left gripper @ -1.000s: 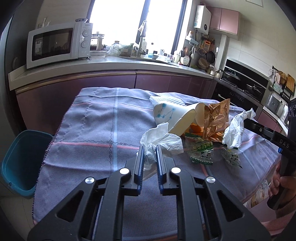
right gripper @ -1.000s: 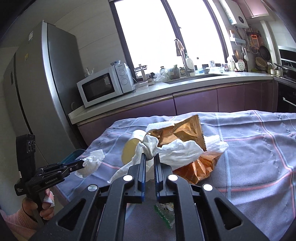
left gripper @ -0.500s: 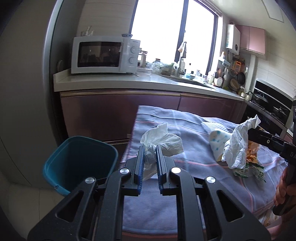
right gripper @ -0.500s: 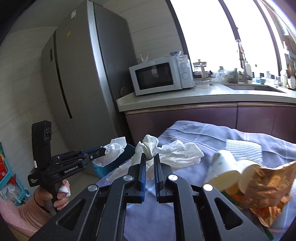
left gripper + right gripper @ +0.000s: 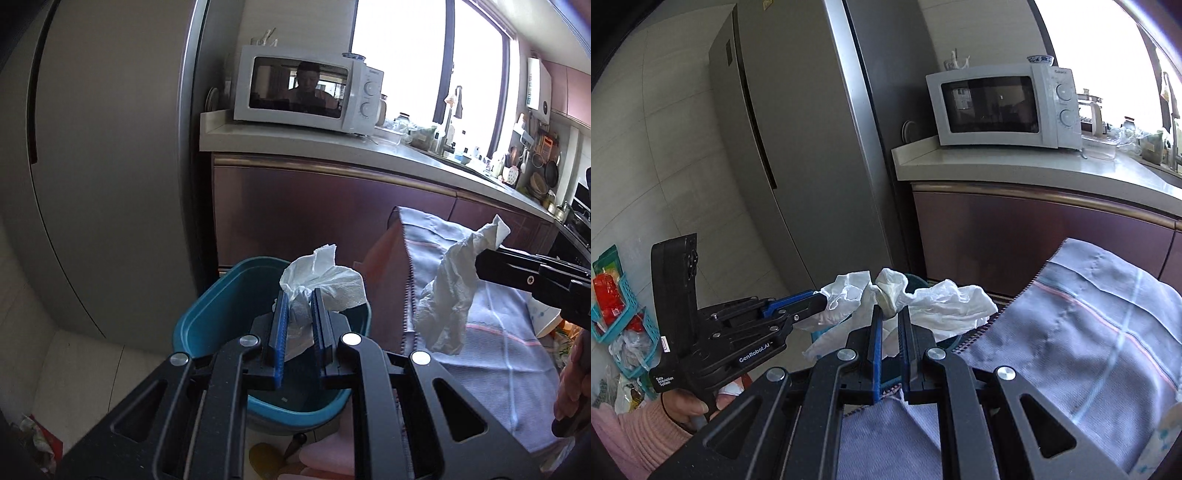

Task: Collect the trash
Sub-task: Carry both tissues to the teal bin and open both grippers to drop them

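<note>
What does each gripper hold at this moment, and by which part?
The left gripper pinches a crumpled white tissue by its lower bunched end. The right gripper pinches a second crumpled tissue at a bunched fold near its middle.

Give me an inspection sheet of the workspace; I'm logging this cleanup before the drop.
Surface: table under a grey-blue cloth.
Job's things: two crumpled tissues; teal bin on the floor beside the table.
Clutter: paper cup on the cloth.
Grippers: left gripper shut on left tissue over the bin; right gripper shut on right tissue.
Cables: nothing seen.
Surroundings: microwave, fridge, counter.
</note>
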